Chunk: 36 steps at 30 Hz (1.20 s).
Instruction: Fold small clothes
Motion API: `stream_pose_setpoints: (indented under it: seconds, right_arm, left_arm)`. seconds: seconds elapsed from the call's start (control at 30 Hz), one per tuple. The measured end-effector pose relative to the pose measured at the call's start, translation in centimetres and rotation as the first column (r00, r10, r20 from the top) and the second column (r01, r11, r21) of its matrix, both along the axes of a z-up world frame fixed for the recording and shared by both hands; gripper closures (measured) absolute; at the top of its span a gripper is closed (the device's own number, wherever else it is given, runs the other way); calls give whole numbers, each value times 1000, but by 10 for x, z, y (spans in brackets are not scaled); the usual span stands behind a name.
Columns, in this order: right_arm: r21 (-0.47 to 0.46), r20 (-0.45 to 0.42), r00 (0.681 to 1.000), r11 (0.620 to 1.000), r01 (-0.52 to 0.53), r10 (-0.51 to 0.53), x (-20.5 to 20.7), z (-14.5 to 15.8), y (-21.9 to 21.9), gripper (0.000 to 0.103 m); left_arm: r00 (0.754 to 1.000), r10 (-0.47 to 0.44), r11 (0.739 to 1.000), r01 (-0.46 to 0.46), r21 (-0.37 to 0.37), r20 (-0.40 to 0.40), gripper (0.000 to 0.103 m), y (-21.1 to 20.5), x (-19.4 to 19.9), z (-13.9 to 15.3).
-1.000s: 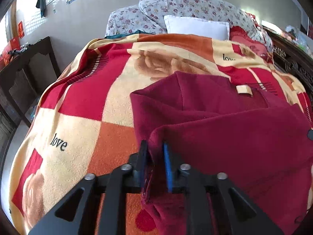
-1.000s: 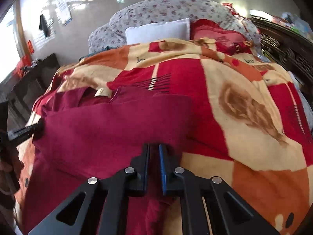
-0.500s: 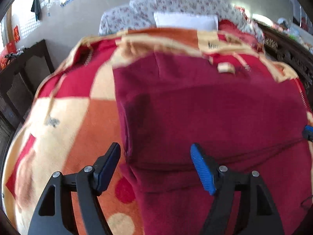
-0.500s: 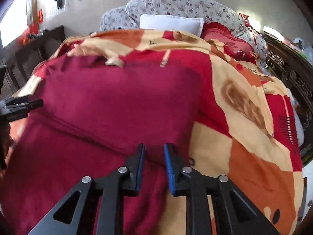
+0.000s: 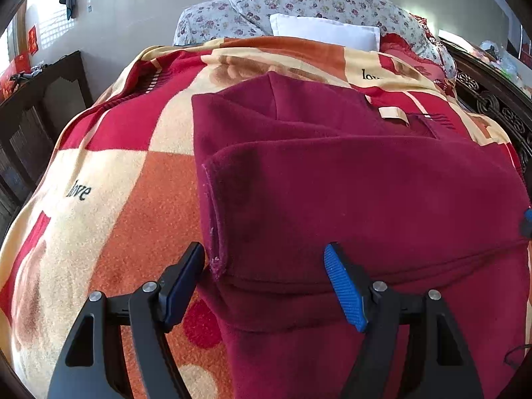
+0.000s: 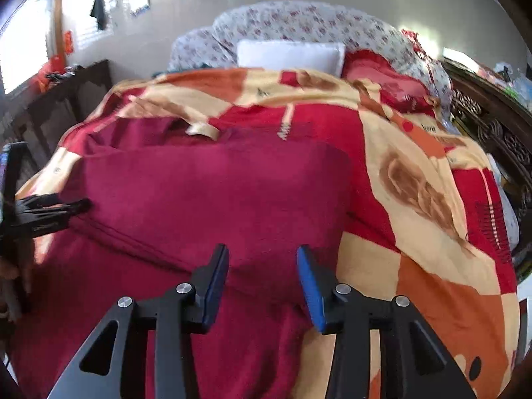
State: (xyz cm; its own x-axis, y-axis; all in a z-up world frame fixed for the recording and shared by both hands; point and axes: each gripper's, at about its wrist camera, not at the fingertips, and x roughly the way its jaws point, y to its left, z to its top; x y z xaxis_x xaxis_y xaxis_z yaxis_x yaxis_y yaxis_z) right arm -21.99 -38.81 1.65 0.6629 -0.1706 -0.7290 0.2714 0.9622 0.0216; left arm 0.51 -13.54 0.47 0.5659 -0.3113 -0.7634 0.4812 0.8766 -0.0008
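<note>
A dark red fleece garment (image 5: 349,193) lies on the bed blanket, its near part folded up over the far part, with a cream label (image 5: 394,115) near its far edge. My left gripper (image 5: 264,266) is open at the fold's left corner, holding nothing. In the right wrist view the same garment (image 6: 212,196) fills the left half, and my right gripper (image 6: 262,267) is open just above the fold's right end, holding nothing. The left gripper also shows in the right wrist view (image 6: 50,211) at the far left edge.
A red, orange and cream blanket (image 5: 109,199) covers the bed. A white pillow (image 5: 324,31) and floral bedding (image 5: 332,0) lie at the head. Dark wooden furniture (image 5: 36,106) stands at left, and a carved wooden frame (image 6: 492,133) runs along the right.
Both grippers were shut on the garment's near edge, carried it forward over the far part, then opened and let go. The left opened first, the right just now.
</note>
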Motion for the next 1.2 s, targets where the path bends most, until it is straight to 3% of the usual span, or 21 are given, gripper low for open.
stream_pose_setpoints:
  seconds: [0.17,0.37,0.53,0.63,0.83,0.93,1.03,1.1,1.17,1.2]
  right_arm:
    - [10,4,1000,1000,14,-14,-14,8,2,60]
    - [51,4,1000,999,-3,3,-66,31,12,57]
    - [28,-33,999,999,-27,28,-128,53,21,38]
    - [43,-50,997,998,-56,58,-160,55,31,35]
    - [140,-79,995,989,-51,62,-186,21,47,31]
    - [183,-77,996,983,-20,34,-173,-5,47,31]
    - [242,-17,999,969,51,-48,-148,-19,32,31]
    - [296,7,998,953,63,-68,-131,-26,24,38]
    - [282,-35,998,957,59,-51,-111,-38,24,74]
    - [236,-47,997,969,68,-59,-106,-42,26,78]
  left_arm:
    - [1000,6,1000,-6,-6,-14,26,3,0,2]
    - [1000,-8,1000,8,2,-14,26,20,-22,13]
    - [999,-15,1000,16,9,-48,26,51,-55,15]
    - [996,-26,1000,26,-2,-85,26,71,-79,14]
    - [992,-15,1000,14,-11,-121,24,107,-122,9]
    - [987,-10,1000,9,-10,-159,24,118,-138,0]
    - [986,-3,1000,3,2,-166,24,123,-152,-6]
    - [987,1,1000,1,11,-161,24,125,-160,-8]
    - [987,7,1000,-5,10,-163,24,126,-166,-10]
    - [986,9,1000,-7,8,-164,24,127,-168,-10]
